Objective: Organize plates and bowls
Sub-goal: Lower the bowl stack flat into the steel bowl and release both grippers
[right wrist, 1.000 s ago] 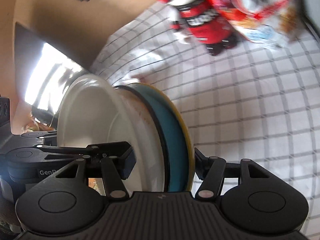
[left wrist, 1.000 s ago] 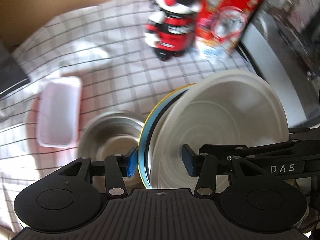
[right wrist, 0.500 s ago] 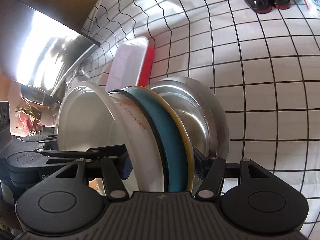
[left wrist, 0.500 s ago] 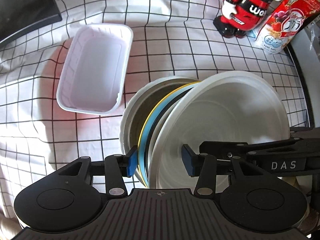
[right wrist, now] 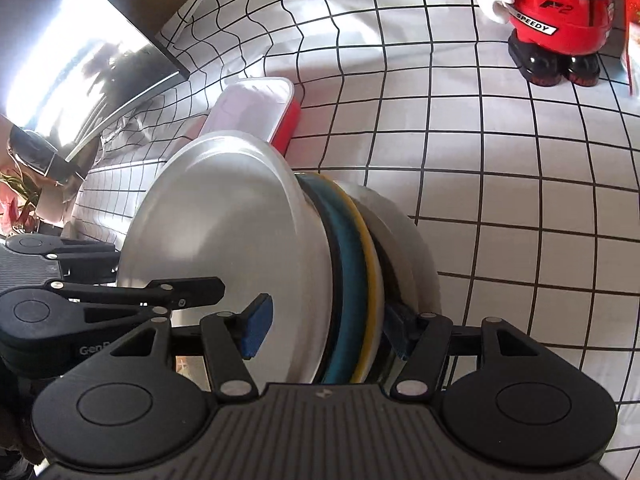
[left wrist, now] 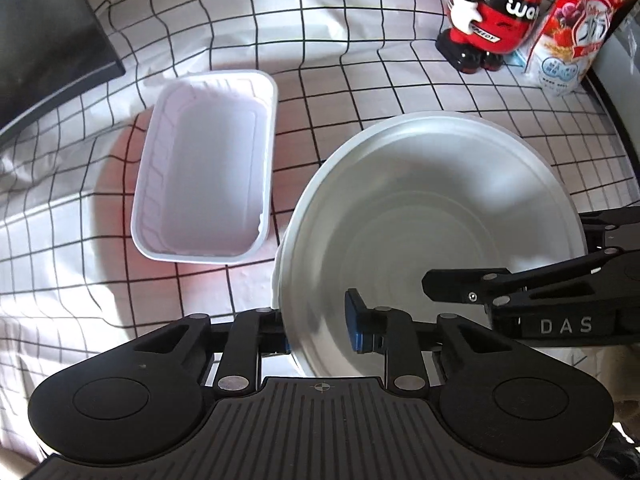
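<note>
A stack of dishes stands on edge between both grippers: a white bowl (left wrist: 432,216) in front, then a blue-and-yellow plate (right wrist: 356,248) and a steel bowl (right wrist: 408,240) behind. My left gripper (left wrist: 318,328) straddles the stack's rim, its jaws standing apart around it. My right gripper (right wrist: 332,328) straddles the stack from the other side, its blue pads (right wrist: 256,326) spread around the white bowl, plate and steel bowl. Each gripper shows in the other's view. The stack rests low over the checked cloth (left wrist: 320,72).
A white rectangular tray (left wrist: 208,172) with a red outside lies left of the stack. A red-and-black figurine (left wrist: 492,12) and a red snack packet (left wrist: 580,32) stand at the back right. A dark monitor (left wrist: 44,40) sits at the back left.
The stack has come down toward the cloth and tipped, so the white bowl now hides the plate and steel bowl in the left view. Both grippers' jaws have widened around the rims.
</note>
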